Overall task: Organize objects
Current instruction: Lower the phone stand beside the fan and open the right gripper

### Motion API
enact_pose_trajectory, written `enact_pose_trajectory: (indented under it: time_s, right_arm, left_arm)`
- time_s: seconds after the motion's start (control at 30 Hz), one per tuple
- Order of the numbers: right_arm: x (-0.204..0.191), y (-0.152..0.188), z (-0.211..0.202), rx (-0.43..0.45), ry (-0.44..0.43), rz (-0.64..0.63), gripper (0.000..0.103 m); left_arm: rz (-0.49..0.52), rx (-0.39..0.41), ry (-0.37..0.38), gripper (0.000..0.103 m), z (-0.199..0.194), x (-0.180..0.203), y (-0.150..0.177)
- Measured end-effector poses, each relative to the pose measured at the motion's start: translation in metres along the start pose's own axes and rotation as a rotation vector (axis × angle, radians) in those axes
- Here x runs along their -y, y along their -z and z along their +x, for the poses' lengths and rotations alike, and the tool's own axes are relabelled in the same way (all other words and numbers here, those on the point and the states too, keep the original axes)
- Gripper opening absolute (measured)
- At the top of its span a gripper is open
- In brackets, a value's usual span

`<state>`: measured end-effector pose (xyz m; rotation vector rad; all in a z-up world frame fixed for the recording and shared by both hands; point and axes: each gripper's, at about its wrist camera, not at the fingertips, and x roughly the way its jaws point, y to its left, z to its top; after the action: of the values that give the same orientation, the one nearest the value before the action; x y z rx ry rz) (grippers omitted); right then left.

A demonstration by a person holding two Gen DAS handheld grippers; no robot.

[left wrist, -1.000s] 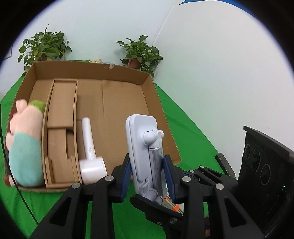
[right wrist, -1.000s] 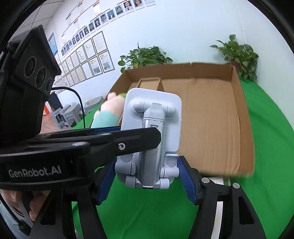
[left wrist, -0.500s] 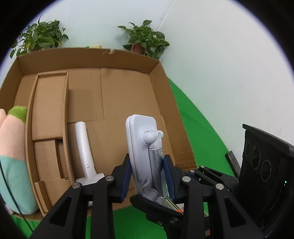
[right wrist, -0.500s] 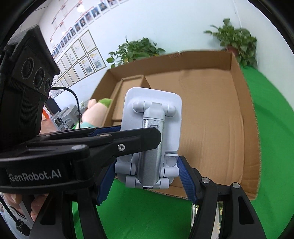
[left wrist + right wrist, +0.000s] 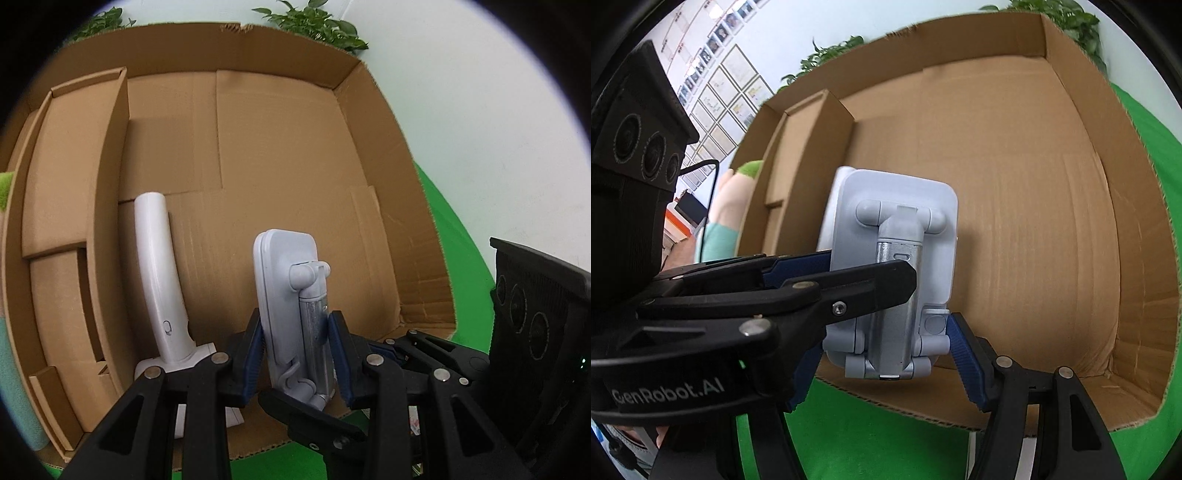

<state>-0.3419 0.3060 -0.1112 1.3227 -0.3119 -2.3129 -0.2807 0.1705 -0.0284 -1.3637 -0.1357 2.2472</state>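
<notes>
**Both tools on the phone stand, over the box**

Green-covered worktop [image 5: 450, 229] against a white wall; potted plants [image 5: 314, 22] behind. Framed sheets on the wall at left in the right wrist view.

Open cardboard box [image 5: 373, 122] takes up most of both views. Cardboard insert [image 5: 74, 166] sits along its left side. A white handled device [image 5: 159, 280] lies on the box floor just beside the insert, head toward the near wall.

Folded grey-white phone stand [image 5: 291, 314] is held upright above the near part of the box, not touching the floor as far as I can tell.
- left tool [image 5: 295, 354]: blue pads clamped on the stand's thin faces, plate one side, metal arm the other.
- right tool [image 5: 886, 350]: gripping the same stand [image 5: 894, 258] across its width near the lower hinges. Right pad is against the edge; the left pad is hidden behind the left tool's finger, which crosses in front.

Plush toy [image 5: 727, 218], peach and teal with a green tuft, sits outside the box against its left wall.
</notes>
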Motion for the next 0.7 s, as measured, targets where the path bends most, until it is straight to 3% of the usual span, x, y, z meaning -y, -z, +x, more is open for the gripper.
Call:
enact_pose_trajectory:
  time_s: [0.13, 0.17, 0.2, 0.63, 0.7]
  right_arm:
    - [0.002, 0.0, 0.008, -0.024, 0.004, -0.002, 0.063]
    - [0.001, 0.0, 0.009, -0.028, -0.005, -0.003, 0.06]
    - [0.0, -0.002, 0.01, -0.03, -0.012, -0.002, 0.043]
    - [-0.007, -0.005, 0.011, -0.039, 0.031, -0.013, 0.046]
    - [-0.007, -0.005, 0.011, -0.036, -0.019, 0.007, 0.048]
  left_arm:
    - [-0.043, -0.029, -0.001, 0.033, 0.012, -0.011, 0.0]
    - [-0.048, -0.035, -0.007, 0.03, 0.013, -0.013, 0.001]
    - [-0.042, -0.047, -0.011, 0.03, 0.014, -0.013, 0.001]
    - [-0.006, 0.021, -0.061, 0.03, -0.026, -0.016, 0.009]
    - [-0.01, 0.041, -0.07, 0.03, -0.035, -0.02, 0.014]
